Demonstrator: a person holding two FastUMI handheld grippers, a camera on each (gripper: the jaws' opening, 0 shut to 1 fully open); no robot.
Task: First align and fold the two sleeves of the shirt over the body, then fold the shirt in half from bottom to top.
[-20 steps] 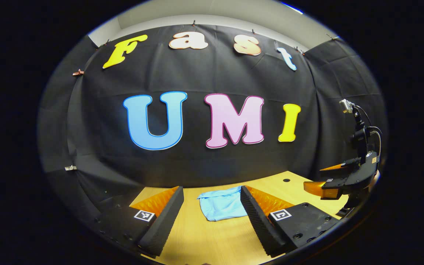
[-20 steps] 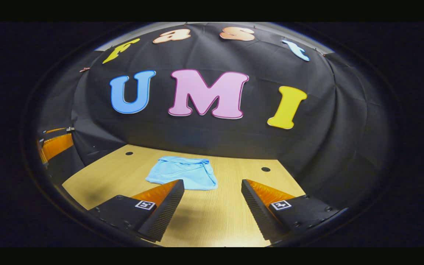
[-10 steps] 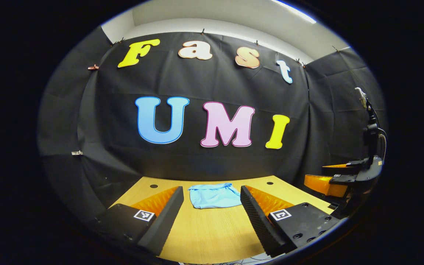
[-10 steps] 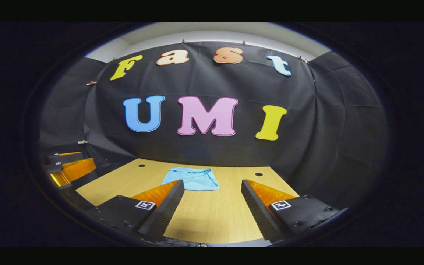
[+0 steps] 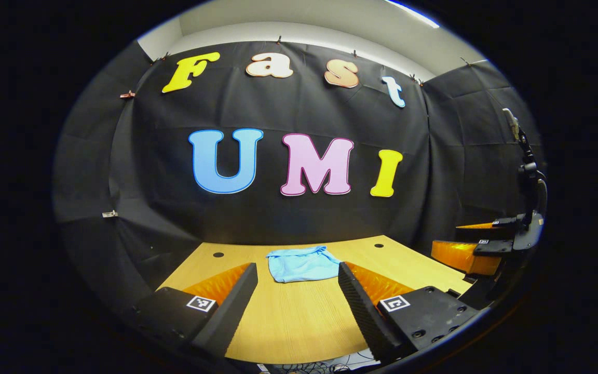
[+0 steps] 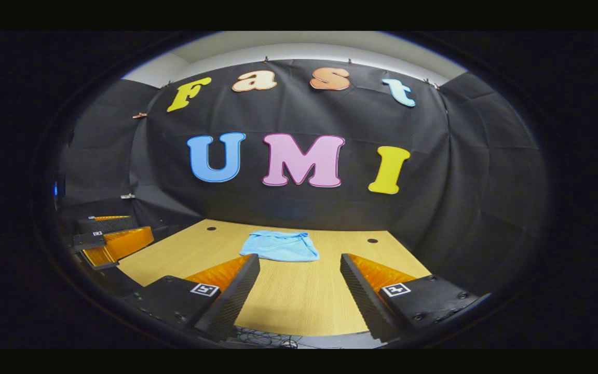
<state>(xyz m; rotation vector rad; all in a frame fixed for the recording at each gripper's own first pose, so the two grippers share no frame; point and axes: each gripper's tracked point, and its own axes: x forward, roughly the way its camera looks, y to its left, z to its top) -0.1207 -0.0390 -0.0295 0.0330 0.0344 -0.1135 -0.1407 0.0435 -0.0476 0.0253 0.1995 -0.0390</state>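
The small light-blue cloth shirt (image 5: 301, 264) lies as a compact, roughly rectangular bundle toward the far middle of the pale wood-grain counter (image 5: 299, 322), with no sleeve sticking out to either side, so it reads as folded already, sleeves in and hem brought up; how neatly the layers line up is too small to tell. Both tools sit well apart from it at the near edge, which suits a finished fold: nothing needs pinning down. The left claw (image 5: 297, 296) is released, its fingers spread wide with bare counter between them and the shirt beyond their tips. The right claw (image 6: 300, 289) is likewise released and grasps nothing, the shirt (image 6: 280, 246) lying ahead of it. From the left gripper view the right claw appears off to the side past the counter's edge, and from the right gripper view the left claw shows the same way. The counter has small round dark holes (image 6: 372, 240) near its far corners, black cloth hangs around the booth, and loose cables (image 6: 262, 340) trail below the near edge.
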